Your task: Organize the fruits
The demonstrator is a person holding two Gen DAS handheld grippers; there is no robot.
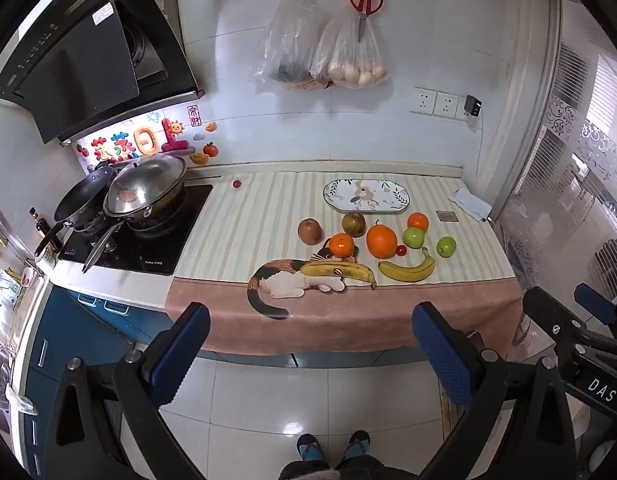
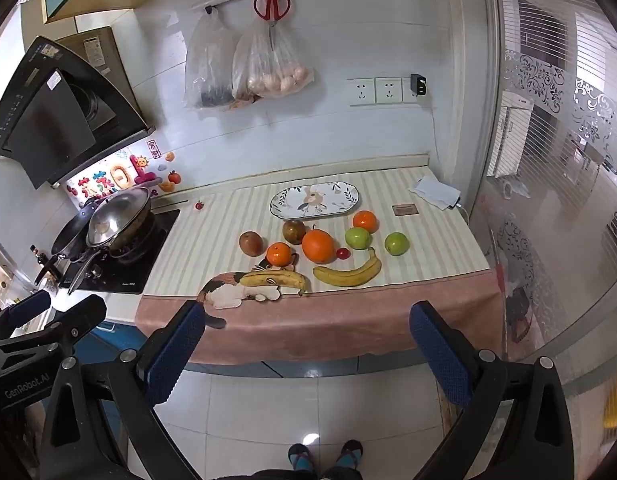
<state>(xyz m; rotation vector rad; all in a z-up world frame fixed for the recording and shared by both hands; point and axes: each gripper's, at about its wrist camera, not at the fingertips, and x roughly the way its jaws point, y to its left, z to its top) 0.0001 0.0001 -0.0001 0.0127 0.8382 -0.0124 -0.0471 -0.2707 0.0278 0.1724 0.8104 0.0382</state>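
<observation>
Fruit lies on a striped cloth on the counter: a large orange (image 1: 381, 241) (image 2: 317, 245), two small oranges (image 1: 341, 245) (image 1: 417, 222), two green apples (image 1: 413, 237) (image 1: 446, 246), two brown fruits (image 1: 309, 231) (image 1: 353, 224), two bananas (image 1: 408, 269) (image 1: 338, 271) and a cherry tomato (image 1: 401, 250). An oval patterned plate (image 1: 366, 195) (image 2: 314, 200) sits empty behind them. My left gripper (image 1: 308, 354) and right gripper (image 2: 308, 350) are both open and empty, held back from the counter's front edge above the floor.
A stove with two pans (image 1: 144, 192) is at the left under a range hood. Another cherry tomato (image 1: 237, 183) lies near the stove. Plastic bags (image 1: 328, 52) and red scissors (image 1: 365, 0) hang on the wall. A folded cloth (image 1: 470, 203) lies at the counter's right end.
</observation>
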